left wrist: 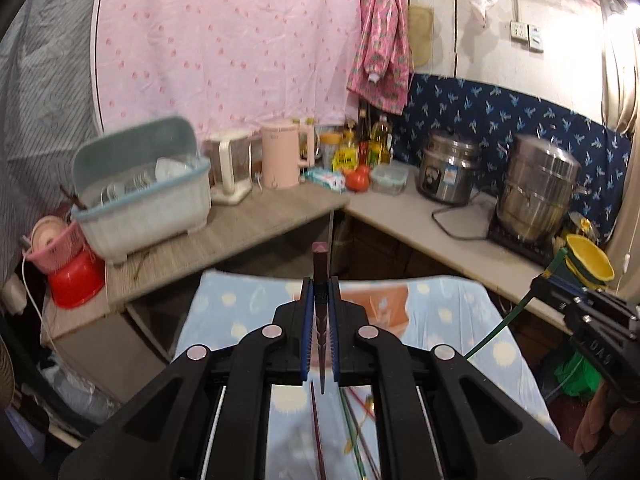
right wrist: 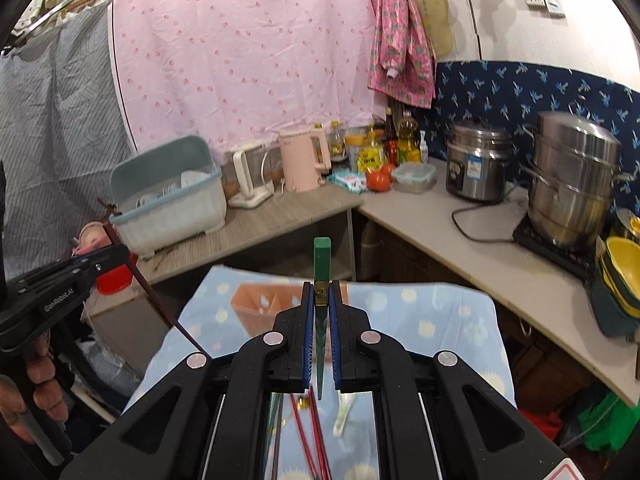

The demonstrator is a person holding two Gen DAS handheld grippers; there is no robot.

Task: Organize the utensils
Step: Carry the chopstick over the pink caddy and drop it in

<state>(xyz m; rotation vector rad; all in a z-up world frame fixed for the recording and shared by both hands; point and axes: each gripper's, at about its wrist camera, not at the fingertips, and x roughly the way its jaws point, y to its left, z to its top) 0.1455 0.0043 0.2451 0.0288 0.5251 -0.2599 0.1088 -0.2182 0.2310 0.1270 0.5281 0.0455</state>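
Item: left gripper jaws clamped on dark maroon chopstick; right gripper likewise on green chopstick — I'd carry both level to the orange divided holder.

Readable lettering sits only on the two claw bodies.

In the right wrist view, the side of the left claw carries small white lettering that looks like "GenRobot.AI", running along its black body. In the left wrist view, the side of the right claw shows pale raised letters, seen upside down and reading roughly "DAS". The blue sticker on the steel rice cooker and the yellow packet carry print too blurred to read.
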